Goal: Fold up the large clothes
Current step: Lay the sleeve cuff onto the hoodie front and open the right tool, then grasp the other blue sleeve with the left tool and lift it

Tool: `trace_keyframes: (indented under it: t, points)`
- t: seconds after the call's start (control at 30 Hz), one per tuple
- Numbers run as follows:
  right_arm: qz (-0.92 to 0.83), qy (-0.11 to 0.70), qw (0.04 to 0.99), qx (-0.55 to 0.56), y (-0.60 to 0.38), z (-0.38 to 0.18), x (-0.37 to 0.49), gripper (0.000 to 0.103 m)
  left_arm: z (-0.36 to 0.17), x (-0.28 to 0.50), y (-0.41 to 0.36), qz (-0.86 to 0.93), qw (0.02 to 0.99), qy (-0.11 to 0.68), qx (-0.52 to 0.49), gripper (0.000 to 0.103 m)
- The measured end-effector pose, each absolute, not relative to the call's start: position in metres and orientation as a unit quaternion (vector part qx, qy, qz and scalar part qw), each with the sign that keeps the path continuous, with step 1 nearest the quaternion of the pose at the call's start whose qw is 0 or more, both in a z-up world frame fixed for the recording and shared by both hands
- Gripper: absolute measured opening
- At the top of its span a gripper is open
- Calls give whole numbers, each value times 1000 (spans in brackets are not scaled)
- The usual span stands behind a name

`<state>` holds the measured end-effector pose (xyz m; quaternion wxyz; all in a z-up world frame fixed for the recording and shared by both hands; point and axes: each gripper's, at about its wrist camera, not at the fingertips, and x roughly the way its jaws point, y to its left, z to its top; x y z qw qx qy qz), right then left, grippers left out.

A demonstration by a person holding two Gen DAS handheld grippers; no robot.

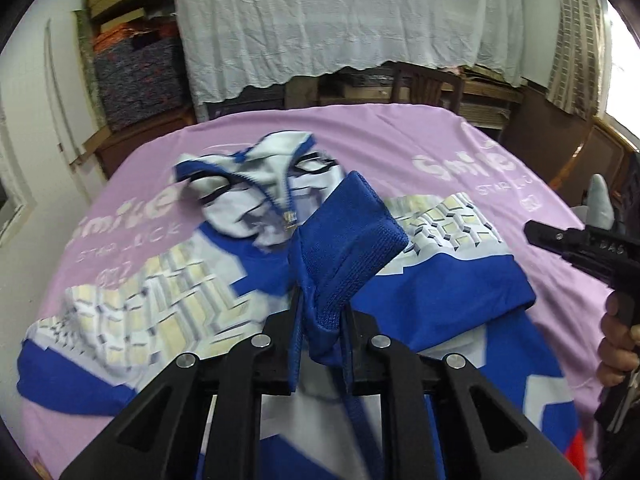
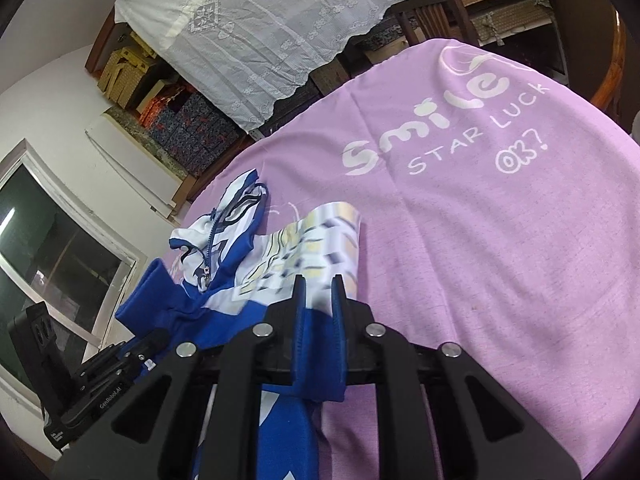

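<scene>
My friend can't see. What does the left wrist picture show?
The left gripper pinches a blue cuff of a blue and white jacket lying on a pink cloth. The right gripper pokes in at the right edge.

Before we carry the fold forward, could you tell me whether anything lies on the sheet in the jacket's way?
Nothing visible does. Both the left gripper and right gripper are already shut on the jacket, and the pink sheet beyond it shows only its print.

We see the jacket (image 1: 440, 292) blurred and cut off at the left wrist view's bottom edge; our right gripper (image 2: 319, 308) hides the fabric it pinches.
</scene>
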<state>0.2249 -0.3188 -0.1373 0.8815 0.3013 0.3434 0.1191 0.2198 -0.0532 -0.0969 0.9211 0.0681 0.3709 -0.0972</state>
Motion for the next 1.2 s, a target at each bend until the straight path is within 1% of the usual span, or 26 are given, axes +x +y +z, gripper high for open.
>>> trace_keyframes:
  t: [0.1, 0.17, 0.23, 0.27, 0.37, 0.47, 0.5, 0.57, 0.6, 0.7, 0.73, 0.77, 0.8, 0.83, 0.87, 0.97, 1.0, 1.07, 1.1, 1.2]
  points:
    - [139, 349, 884, 277, -304, -136, 225, 13, -102, 216, -34, -79, 921, 376, 66, 16]
    - [151, 356, 885, 259, -294, -136, 225, 13, -108, 217, -26, -71, 916, 388, 68, 22]
    - [162, 373, 884, 231, -281, -140, 228, 13, -115, 217, -18, -57, 911, 404, 64, 47]
    - [160, 385, 882, 219, -276, -143, 230, 13, -117, 216, -15, -51, 911, 405, 61, 50]
    - [137, 422, 876, 189, -268, -157, 236, 12, -115, 217, 8, -37, 910, 411, 28, 50]
    - [126, 430, 873, 190, -273, -161, 239, 7, -111, 219, 47, -13, 909, 416, -32, 54]
    - [125, 432, 872, 195, -275, -162, 239, 6, -110, 219, 55, -6, 908, 418, -43, 54]
    - [118, 433, 871, 197, -277, -163, 239, 1, -110, 219, 73, 10, 903, 424, -65, 54]
    - [117, 434, 871, 198, -278, -163, 239, 0, -109, 220, 78, 13, 902, 425, -69, 54]
    - [111, 432, 873, 198, -278, -163, 239, 0, -102, 218, 72, 0, 907, 417, -58, 54]
    - [106, 425, 877, 196, -280, -160, 238, 1, -99, 217, 68, -8, 909, 413, -53, 54]
    - [109, 409, 884, 196, -281, -155, 235, 7, -96, 216, 60, -19, 912, 408, -46, 54]
    - [116, 397, 889, 197, -280, -151, 232, 7, -94, 217, 49, -32, 913, 404, -32, 55]
    - [126, 388, 891, 200, -279, -147, 230, 7, -95, 218, 40, -39, 912, 407, -18, 60]
    - [139, 380, 892, 200, -276, -144, 229, 7, -99, 222, 33, -43, 910, 412, -6, 62]
    - [143, 390, 890, 187, -269, -147, 231, 7, -124, 240, 16, -20, 895, 445, 39, 62]
    - [139, 403, 886, 184, -267, -151, 234, 7, -131, 244, 16, -21, 890, 454, 38, 65]
    - [131, 424, 877, 185, -267, -160, 238, 6, -135, 248, 22, -29, 887, 461, 23, 67]
    - [130, 422, 878, 187, -268, -160, 238, 5, -133, 248, 27, -28, 886, 462, 11, 67]
    - [138, 423, 871, 208, -273, -161, 238, 7, -116, 237, 49, -4, 897, 442, -23, 66]
